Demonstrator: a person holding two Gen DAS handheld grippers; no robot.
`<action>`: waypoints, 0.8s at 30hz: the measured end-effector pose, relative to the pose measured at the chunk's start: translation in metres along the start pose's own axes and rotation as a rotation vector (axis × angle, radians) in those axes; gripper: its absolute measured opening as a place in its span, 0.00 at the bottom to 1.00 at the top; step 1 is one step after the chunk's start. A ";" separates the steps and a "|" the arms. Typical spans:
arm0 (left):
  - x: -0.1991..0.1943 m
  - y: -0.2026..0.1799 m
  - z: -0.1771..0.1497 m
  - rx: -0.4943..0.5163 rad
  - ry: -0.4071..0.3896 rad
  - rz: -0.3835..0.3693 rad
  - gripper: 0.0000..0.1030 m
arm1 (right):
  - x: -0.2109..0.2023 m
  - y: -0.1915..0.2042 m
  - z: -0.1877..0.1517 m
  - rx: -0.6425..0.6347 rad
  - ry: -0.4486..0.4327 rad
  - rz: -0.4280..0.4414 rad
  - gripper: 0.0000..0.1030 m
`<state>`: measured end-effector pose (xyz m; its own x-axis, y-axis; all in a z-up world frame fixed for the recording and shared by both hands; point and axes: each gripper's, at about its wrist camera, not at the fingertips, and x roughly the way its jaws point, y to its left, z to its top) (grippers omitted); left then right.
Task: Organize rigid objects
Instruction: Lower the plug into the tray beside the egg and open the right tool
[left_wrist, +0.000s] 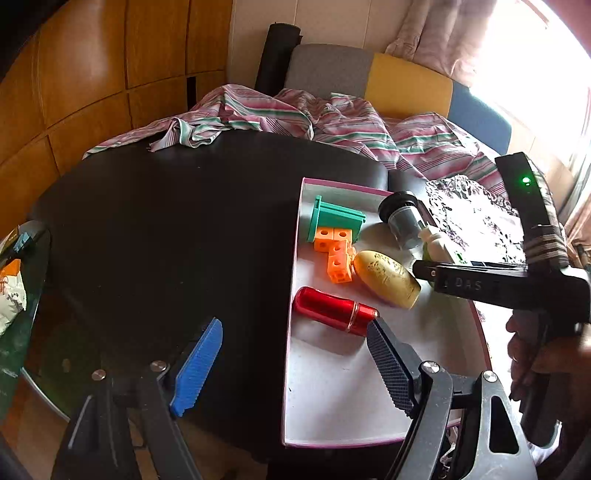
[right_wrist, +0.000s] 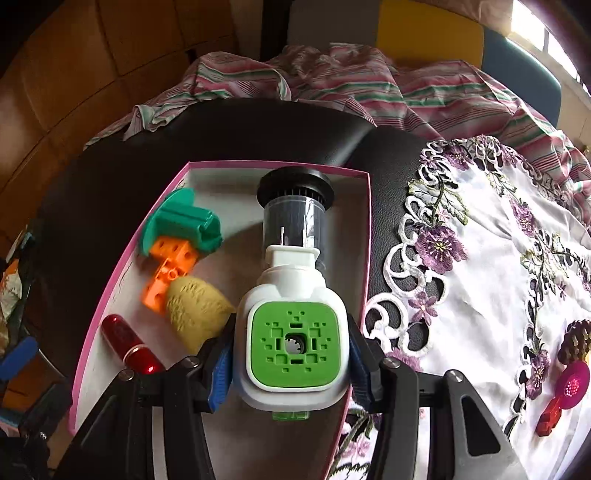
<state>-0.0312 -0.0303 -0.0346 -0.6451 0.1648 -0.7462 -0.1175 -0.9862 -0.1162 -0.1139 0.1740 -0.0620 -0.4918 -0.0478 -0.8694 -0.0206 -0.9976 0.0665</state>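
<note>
1. The right tongs are clenched on a white device with a green face, their blue pads pressing its two sides; it hangs over the pink-rimmed box, touching a clear cylinder with a black cap that leans at the box's far right corner.
2. The left tongs are released, with nothing between them, one finger over the dark desk and the other over the box's near left part.
3. Inside the box, a teal piece lies near the far left corner, touching an orange block piece.
4. A yellow bottle lies mid-box, touching the orange block piece.
5. A red cylinder lies by the left wall.
6. An embroidered white cloth covers the desk's right part, carrying a pink and red toy near its right edge.
7. Striped fabric is bunched along the far edge.
</note>
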 end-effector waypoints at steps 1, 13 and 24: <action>0.000 0.000 0.000 0.000 0.000 0.001 0.79 | 0.001 0.001 0.001 -0.007 0.003 -0.006 0.51; -0.001 0.002 -0.002 -0.005 0.000 0.006 0.79 | -0.001 0.002 -0.006 0.002 -0.011 0.009 0.51; 0.000 0.002 -0.005 -0.003 0.010 0.015 0.79 | -0.008 -0.006 -0.010 0.065 -0.006 0.048 0.52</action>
<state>-0.0274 -0.0328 -0.0379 -0.6388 0.1503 -0.7546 -0.1055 -0.9886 -0.1075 -0.1008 0.1794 -0.0604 -0.4990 -0.0953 -0.8613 -0.0529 -0.9887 0.1401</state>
